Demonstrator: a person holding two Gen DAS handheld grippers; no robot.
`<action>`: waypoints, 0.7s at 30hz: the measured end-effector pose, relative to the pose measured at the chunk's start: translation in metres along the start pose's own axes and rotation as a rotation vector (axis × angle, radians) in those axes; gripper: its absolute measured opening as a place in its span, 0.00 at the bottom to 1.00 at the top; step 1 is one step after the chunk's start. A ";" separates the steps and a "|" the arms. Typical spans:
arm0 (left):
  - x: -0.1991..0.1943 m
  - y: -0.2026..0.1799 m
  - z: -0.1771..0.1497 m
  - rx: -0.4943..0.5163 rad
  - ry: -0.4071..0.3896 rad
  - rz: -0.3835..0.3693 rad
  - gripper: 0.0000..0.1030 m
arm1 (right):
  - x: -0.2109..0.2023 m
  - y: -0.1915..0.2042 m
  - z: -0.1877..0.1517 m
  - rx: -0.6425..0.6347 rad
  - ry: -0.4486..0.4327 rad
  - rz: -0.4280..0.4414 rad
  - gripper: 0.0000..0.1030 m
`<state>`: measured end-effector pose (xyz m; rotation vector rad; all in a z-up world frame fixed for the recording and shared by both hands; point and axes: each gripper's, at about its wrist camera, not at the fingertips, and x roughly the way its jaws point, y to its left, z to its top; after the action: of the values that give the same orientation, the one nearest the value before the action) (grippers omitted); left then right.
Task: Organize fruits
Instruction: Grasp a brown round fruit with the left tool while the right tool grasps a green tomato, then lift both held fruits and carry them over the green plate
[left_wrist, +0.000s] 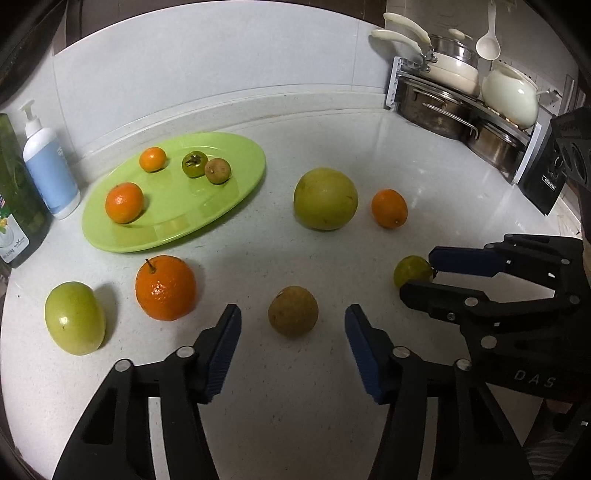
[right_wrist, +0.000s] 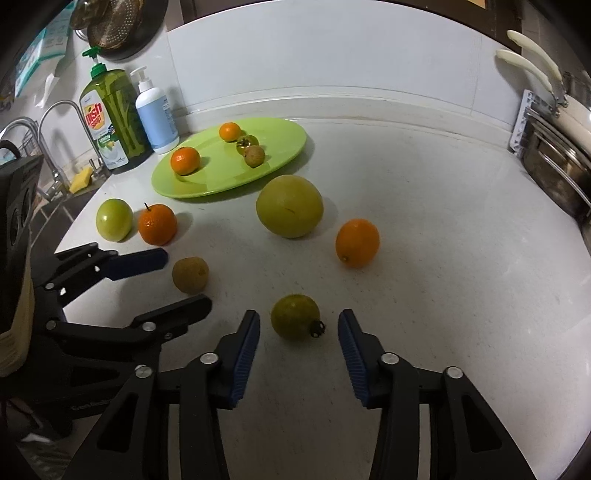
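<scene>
Between the left gripper's (left_wrist: 293, 345) blue pads sits a small brownish fruit (left_wrist: 293, 311) on the white counter (left_wrist: 424, 166), with clear space on both sides; the jaws stand partly open and hold nothing. Just so for the right gripper (right_wrist: 298, 349): its jaws bracket a small green fruit with a dark dried calyx (right_wrist: 296, 316), a gap showing on each side, nothing gripped. The two grippers work side by side, each seen at the edge of the other's view.

Farther out on the counter lie four more loose fruits. A stemmed orange (left_wrist: 165, 287) and a green apple-like fruit (left_wrist: 75, 318) sit close together to the left of the brownish one. A large pale green round fruit (left_wrist: 325, 199) lies beyond it, and a small orange (left_wrist: 389, 208) rests a little to that one's right.

A lime-green oval plate (left_wrist: 229, 184) lies behind these, toward the wall. It carries four fruits: a mandarin (left_wrist: 124, 202) near its left end, a smaller mandarin (left_wrist: 152, 159) farther back, and a green persimmon-like fruit (left_wrist: 194, 164) touching a small brown fruit (left_wrist: 218, 170).

Left of the plate stand a white-and-blue pump bottle (right_wrist: 156, 117) and a green dish soap bottle (right_wrist: 114, 118), with a tap (right_wrist: 55, 129) and a yellow sponge (right_wrist: 82, 179) beyond. At the right, a rack (left_wrist: 461, 107) holds steel pots and cream-coloured pans.
</scene>
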<state>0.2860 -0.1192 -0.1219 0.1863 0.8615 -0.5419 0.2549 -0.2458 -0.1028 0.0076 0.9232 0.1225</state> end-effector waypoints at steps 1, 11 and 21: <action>0.001 0.001 0.001 -0.003 0.000 0.000 0.51 | 0.001 0.000 0.001 -0.002 0.001 0.002 0.40; 0.006 0.003 0.003 -0.025 0.016 -0.024 0.28 | 0.008 0.003 0.002 -0.013 0.019 0.009 0.30; 0.001 0.001 0.006 -0.026 0.004 -0.030 0.27 | 0.005 0.003 0.002 -0.009 0.014 0.010 0.30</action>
<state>0.2907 -0.1208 -0.1187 0.1509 0.8765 -0.5577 0.2592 -0.2426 -0.1056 0.0024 0.9367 0.1360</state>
